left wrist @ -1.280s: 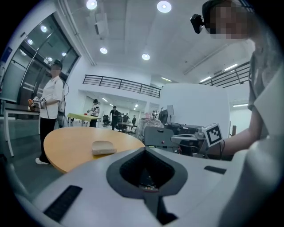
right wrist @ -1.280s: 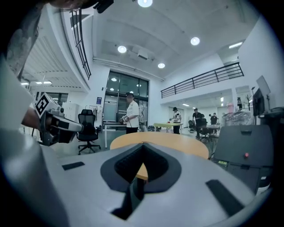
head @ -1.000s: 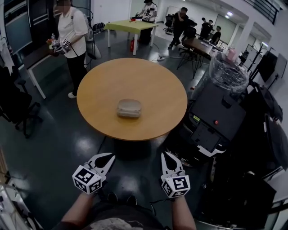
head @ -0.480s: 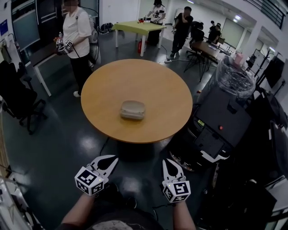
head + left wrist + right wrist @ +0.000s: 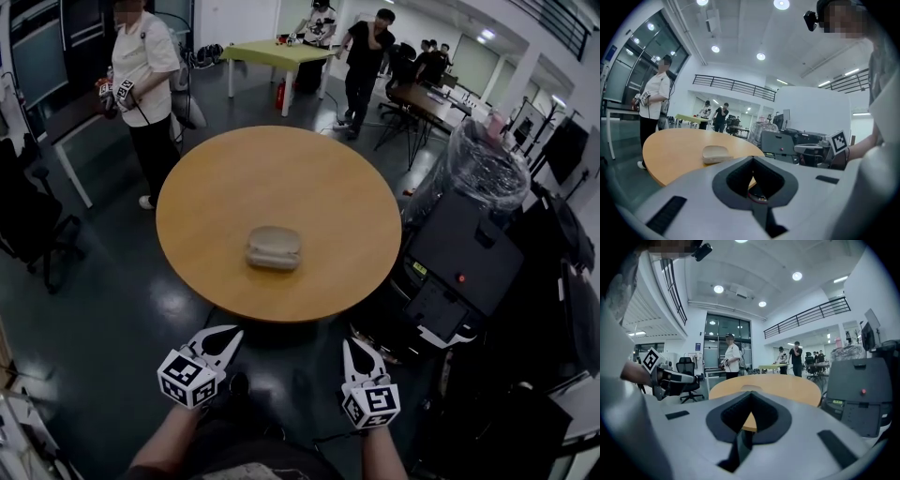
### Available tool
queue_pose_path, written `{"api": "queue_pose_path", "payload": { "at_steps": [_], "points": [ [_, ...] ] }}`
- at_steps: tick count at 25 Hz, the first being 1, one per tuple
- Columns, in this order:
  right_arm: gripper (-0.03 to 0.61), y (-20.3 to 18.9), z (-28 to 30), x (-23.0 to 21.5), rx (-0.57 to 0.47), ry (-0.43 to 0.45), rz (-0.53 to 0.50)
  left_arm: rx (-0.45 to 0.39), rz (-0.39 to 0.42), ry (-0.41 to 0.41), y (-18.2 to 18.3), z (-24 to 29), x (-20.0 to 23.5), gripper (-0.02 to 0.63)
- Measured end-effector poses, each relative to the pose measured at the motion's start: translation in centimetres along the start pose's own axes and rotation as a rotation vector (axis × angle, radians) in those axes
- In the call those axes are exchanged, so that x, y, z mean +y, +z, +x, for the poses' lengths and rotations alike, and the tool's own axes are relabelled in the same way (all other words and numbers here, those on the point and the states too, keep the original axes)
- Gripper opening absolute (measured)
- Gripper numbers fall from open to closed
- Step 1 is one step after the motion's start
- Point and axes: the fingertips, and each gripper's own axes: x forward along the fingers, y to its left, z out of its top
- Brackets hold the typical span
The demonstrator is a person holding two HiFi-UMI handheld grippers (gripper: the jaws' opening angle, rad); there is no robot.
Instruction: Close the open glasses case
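Glasses case [image 5: 273, 247], pale grey, rounded, on round wooden table [image 5: 281, 173].

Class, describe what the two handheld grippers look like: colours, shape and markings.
Both the left gripper and right gripper have white, tapering jaws with dark inner lining. Each carries a white cube printed with black square markers. The forearms are bare.

No word, number or brand is legible anywhere. Only wordless black-and-white square markers [image 5: 190, 378] stand on the left gripper [image 5: 232, 331] and right gripper [image 5: 348, 344], lower centre.
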Motion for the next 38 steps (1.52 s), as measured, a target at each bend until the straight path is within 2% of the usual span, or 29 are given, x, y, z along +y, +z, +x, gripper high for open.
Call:
{"api": "queue_pose_path", "payload": {
  "at_steps": [10, 13, 15, 18, 21, 24, 31, 38],
  "points": [
    [-0.011, 2.4, 8.8, -1.5, -0.008, -0.077, 0.026, 0.010, -0.021, -0.055, 2.4, 5.4, 7.7, 0.008],
    [-0.011, 3.0, 11.2, -1.1, -0.005, -0.089, 0.029, 0.010, -0.034, -0.120, 3.0, 6.1, 9.1, 0.008],
    [-0.011, 3.0, 12.4, -1.2, 0.005, -0.104, 0.028, 0.050, -0.029, -0.139, 2.5, 6.9, 10.1, 0.008],
    [-0.011, 2.8, 14.1, -1.0, 0.021, -0.123, 0.033, 0.125, -0.048, -0.100, 1.3, 7.8, 13.0, 0.008],
    [-0.011, 2.8, 15.6, -0.4, 0.026, -0.142, 0.041, 0.127, -0.080, -0.113, 1.5, 8.4, 15.2, 0.008],
    [-0.011, 2.8, 16.6, -0.3, 0.026, -0.170, 0.065, 0.142, -0.056, -0.137, 1.6, 9.3, 16.3, 0.008],
    [-0.011, 1.2, 17.6, -1.5, 0.070, -0.185, 0.105, 0.157, -0.060, -0.155, 1.6, 12.1, 17.0, 0.008],
    [-0.011, 1.5, 21.3, -4.2, 0.072, -0.123, 0.114, 0.165, -0.070, -0.110, 2.0, 15.2, 17.3, 0.008]
  ]
}}
